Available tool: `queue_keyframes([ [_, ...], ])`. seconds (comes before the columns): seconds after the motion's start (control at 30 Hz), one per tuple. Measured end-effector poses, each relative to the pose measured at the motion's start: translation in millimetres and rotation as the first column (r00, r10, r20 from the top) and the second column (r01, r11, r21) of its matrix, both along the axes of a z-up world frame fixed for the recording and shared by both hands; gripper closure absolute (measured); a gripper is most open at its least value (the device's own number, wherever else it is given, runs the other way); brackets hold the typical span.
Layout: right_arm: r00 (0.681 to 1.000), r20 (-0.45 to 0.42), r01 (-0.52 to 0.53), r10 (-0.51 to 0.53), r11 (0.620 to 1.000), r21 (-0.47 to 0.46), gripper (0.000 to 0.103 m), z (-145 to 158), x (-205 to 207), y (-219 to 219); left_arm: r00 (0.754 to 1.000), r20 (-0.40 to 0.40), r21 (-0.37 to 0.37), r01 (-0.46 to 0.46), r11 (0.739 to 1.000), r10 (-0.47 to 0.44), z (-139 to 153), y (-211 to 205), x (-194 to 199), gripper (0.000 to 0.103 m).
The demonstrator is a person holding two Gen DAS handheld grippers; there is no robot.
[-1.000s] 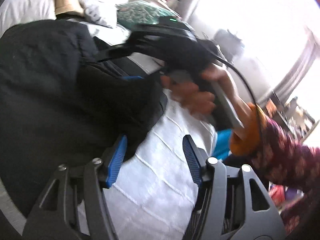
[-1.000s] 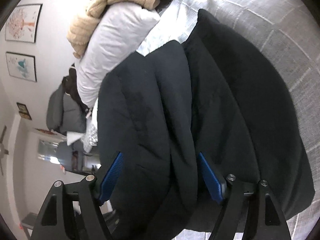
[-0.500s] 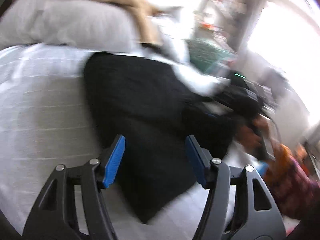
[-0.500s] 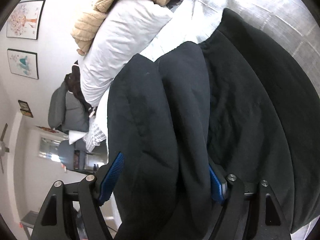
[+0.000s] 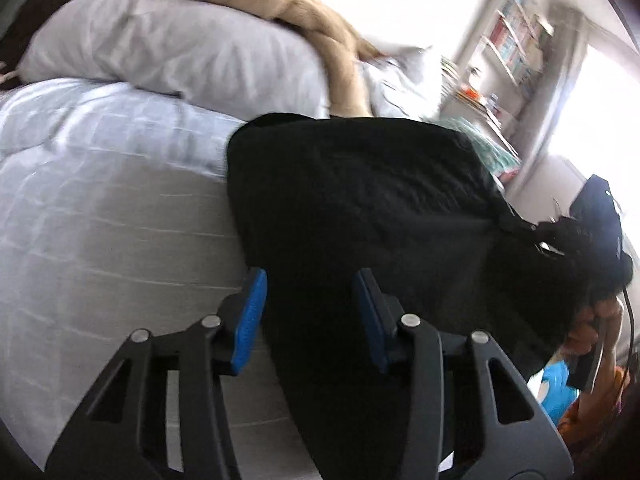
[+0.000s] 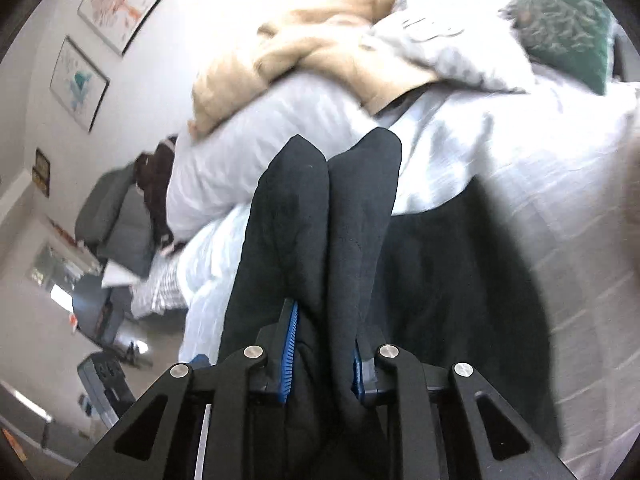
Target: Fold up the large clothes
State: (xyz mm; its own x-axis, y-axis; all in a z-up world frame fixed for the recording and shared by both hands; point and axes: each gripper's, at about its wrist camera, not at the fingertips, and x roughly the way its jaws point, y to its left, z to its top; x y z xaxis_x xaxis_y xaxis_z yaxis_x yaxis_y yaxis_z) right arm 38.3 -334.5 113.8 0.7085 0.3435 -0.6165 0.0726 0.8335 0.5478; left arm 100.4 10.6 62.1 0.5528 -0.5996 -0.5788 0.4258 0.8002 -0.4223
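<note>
Right hand-held gripper (image 6: 322, 354) closing, pinching bunched black garment (image 6: 320, 216) – soft, bulky, floppy; left hand-held gripper (image 5: 308, 312) closing, pads straddling its edge – untouched.

Bare bedspread (image 5: 100, 240) left of the black garment (image 5: 360, 200) — pillows (image 5: 180, 52) probably block beyond.

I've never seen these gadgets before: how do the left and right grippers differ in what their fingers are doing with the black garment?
The right gripper is closing its fingers tightly on a bunched fold of the black garment; the left gripper has fingers wider apart, closing, with fabric between them but not pinched. The right lifts cloth off the bed; the left's cloth lies flat. Both have blue pads.
</note>
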Motion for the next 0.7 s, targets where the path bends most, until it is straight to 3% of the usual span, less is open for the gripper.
queue_keyframes([
  [0.13, 0.992, -0.092, 0.091, -0.088, 0.996, 0.026, 0.08, -31, -10, -46, 0.995, -0.002, 0.024, 0.101, 0.995, -0.101, -12, -44, -8, 0.055],
  [0.2, 0.977, -0.179, 0.123, -0.117, 0.992, 0.023, 0.078, -59, -12, -69, 0.99, 0.005, 0.053, 0.139, 0.989, -0.14, -18, -65, -16, 0.055],
  [0.33, 0.946, -0.288, 0.169, -0.148, 0.984, 0.049, 0.05, -107, -16, -91, 0.984, 0.059, 0.164, 0.159, 0.974, -0.171, -25, -87, -26, 0.053],
  [0.4, 0.953, -0.268, 0.155, -0.14, 0.987, 0.035, 0.051, -102, -16, -87, 0.986, 0.056, 0.159, 0.145, 0.977, -0.156, -22, -84, -23, 0.05],
  [0.47, 0.967, -0.23, 0.106, -0.105, 0.994, -0.009, 0.064, -93, -16, -75, 0.99, 0.043, 0.13, 0.125, 0.984, -0.131, -14, -77, -18, 0.05],
  [0.5, 0.97, -0.223, 0.09, -0.092, 0.996, -0.019, 0.066, -90, -14, -67, 0.992, 0.045, 0.113, 0.114, 0.987, -0.12, -9, -73, -17, 0.05],
  [0.63, 0.974, -0.226, 0.002, -0.019, 0.997, -0.074, 0.066, -94, -5, -39, 0.988, 0.098, 0.061, 0.117, 0.991, -0.123, 2, -71, -21, 0.046],
  [0.7, 0.971, -0.24, -0.024, -0.006, 0.992, -0.121, 0.064, -97, 0, -29, 0.982, 0.105, 0.105, 0.144, 0.984, -0.155, -4, -81, -26, 0.042],
])
